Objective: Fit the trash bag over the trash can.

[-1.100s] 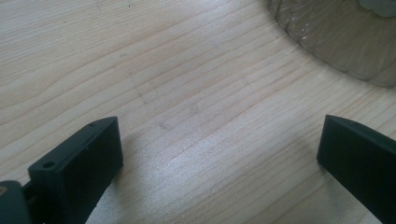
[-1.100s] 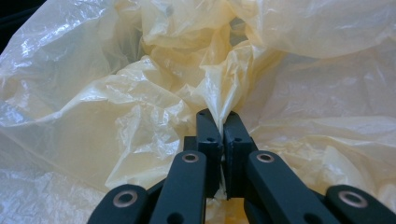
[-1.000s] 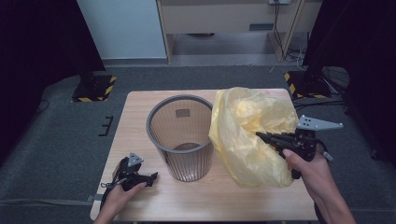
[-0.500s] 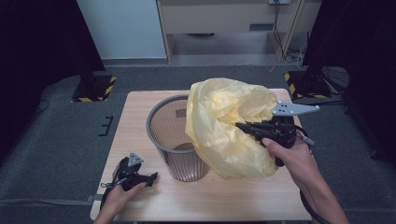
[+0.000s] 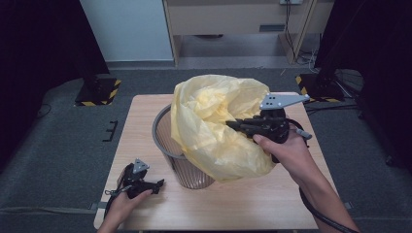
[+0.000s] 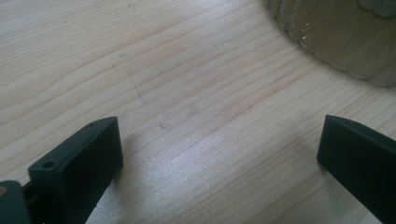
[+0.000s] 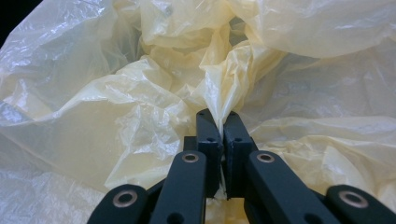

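From the high view, the right tongs [image 5: 232,124] pinch a fold of the yellow bag [image 5: 214,131], which billows over the mesh bin [image 5: 182,165] on the bench [image 5: 145,121]. The left tongs [image 5: 158,183] rest low beside the bin.

In the left gripper view, the jaws stand wide apart (bare wood between them).

In the right gripper view, the jaws clamp the bag [image 7: 140,102].

A wooden table [image 5: 145,126] – on it stands a mesh bin [image 5: 187,172], and the left gripper [image 5: 158,184] rests near its front-left corner.
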`<state>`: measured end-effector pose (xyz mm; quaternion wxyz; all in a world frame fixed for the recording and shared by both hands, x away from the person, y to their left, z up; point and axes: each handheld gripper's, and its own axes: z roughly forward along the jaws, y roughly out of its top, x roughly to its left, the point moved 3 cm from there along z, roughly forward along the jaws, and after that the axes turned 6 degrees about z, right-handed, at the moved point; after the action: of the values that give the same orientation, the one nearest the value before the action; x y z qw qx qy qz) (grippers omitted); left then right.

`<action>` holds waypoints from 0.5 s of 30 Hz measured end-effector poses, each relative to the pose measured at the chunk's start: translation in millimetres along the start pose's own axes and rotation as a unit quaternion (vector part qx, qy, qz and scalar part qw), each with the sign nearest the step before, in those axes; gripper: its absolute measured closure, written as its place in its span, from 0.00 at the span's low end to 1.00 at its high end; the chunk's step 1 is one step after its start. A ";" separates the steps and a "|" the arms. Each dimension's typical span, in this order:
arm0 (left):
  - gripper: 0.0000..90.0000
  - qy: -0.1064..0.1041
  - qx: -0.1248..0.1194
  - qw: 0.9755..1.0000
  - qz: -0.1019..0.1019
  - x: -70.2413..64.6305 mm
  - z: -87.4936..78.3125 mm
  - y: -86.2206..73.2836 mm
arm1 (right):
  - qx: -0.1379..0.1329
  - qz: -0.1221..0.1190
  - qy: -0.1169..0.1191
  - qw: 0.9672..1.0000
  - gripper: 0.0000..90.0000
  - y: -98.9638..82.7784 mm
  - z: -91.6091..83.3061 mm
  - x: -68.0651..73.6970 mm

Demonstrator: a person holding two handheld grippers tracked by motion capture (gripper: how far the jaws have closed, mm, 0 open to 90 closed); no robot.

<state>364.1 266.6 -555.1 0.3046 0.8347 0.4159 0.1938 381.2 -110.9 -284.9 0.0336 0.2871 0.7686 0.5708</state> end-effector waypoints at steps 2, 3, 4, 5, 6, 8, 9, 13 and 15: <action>0.00 0.000 0.000 1.000 0.000 0.0 0.1 0.1 | 0.004 -0.003 0.003 1.000 0.98 2.9 5.7 2.9; 0.00 0.000 0.000 1.000 0.000 0.1 0.1 0.1 | 0.006 -0.005 0.005 1.000 0.98 4.5 8.6 4.1; 0.00 0.000 0.000 1.000 0.000 0.1 0.1 0.1 | 0.007 -0.006 0.006 1.000 0.98 6.0 11.3 5.4; 0.00 0.000 0.000 1.000 0.000 0.0 0.1 0.1 | 0.009 -0.008 0.007 1.000 0.98 7.6 14.0 6.3; 0.00 0.000 0.000 1.000 0.000 0.1 0.1 0.1 | 0.011 -0.008 0.008 1.000 0.98 9.1 16.7 7.1; 0.00 -0.001 0.000 1.000 0.001 0.2 0.1 0.2 | 0.017 -0.012 0.008 1.000 0.98 12.0 22.1 8.6; 0.00 -0.001 0.000 1.000 0.001 0.2 0.1 0.2 | 0.020 -0.014 0.009 1.000 0.98 13.4 24.9 9.0; 0.00 -0.001 0.000 1.000 0.001 0.2 0.1 0.2 | 0.033 -0.020 0.008 0.999 0.98 18.2 36.6 9.7; 0.00 -0.001 0.000 1.000 0.002 0.4 0.2 0.3 | 0.038 -0.023 0.009 0.999 0.98 20.5 42.3 11.2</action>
<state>364.5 266.7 -555.1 0.3045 0.8356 0.4140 0.1938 396.2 -65.5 -278.1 0.0288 0.2649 0.7962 0.5431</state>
